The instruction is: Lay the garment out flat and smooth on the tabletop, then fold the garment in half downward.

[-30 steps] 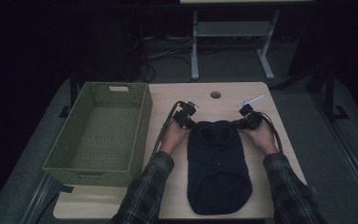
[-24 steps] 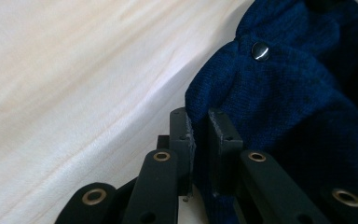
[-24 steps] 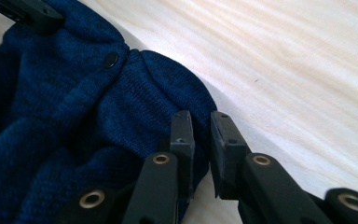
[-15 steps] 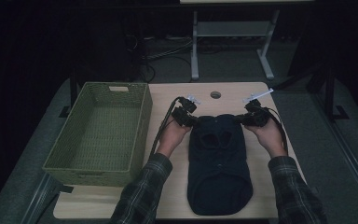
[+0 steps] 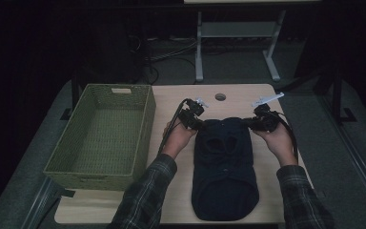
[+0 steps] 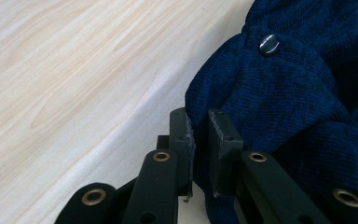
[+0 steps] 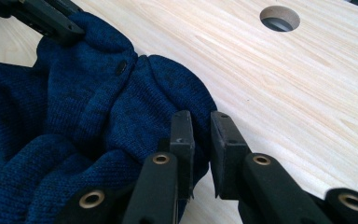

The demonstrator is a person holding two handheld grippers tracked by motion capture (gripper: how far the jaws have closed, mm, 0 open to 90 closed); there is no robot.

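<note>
My left tool (image 6: 199,123) was clenched on a fold at the edge of the dark blue knitted garment (image 5: 225,167), the knit pinched between its two black jaws with only a narrow slit between the pads. In the left gripper view a small dark round button (image 6: 269,43) sat on the knit just beyond the jaws, and the pale wood-grain bench (image 6: 74,70) spread away to the left of the cloth.

My right tool (image 7: 200,123) was likewise clamped on the opposite corner of the same garment, the blue knit caught against its left pad. In the right gripper view I could see the left tool far off at the upper left, gripping the other corner, the button (image 7: 120,67) between the two, and a round cable hole (image 7: 279,17) in the bench top further out.

From the high view, the left tool (image 5: 194,123) and right tool (image 5: 256,123) held the far end of the garment at its two corners, my hands in plaid sleeves below them. The far end seemed raised a little off the bench, though I could not tell for certain, while the rest lay flat and stretched back towards me in the middle of the bench (image 5: 238,95). To the left stood an olive-green rectangular woven basket (image 5: 145,119), just beside my left forearm and apart from the garment
</note>
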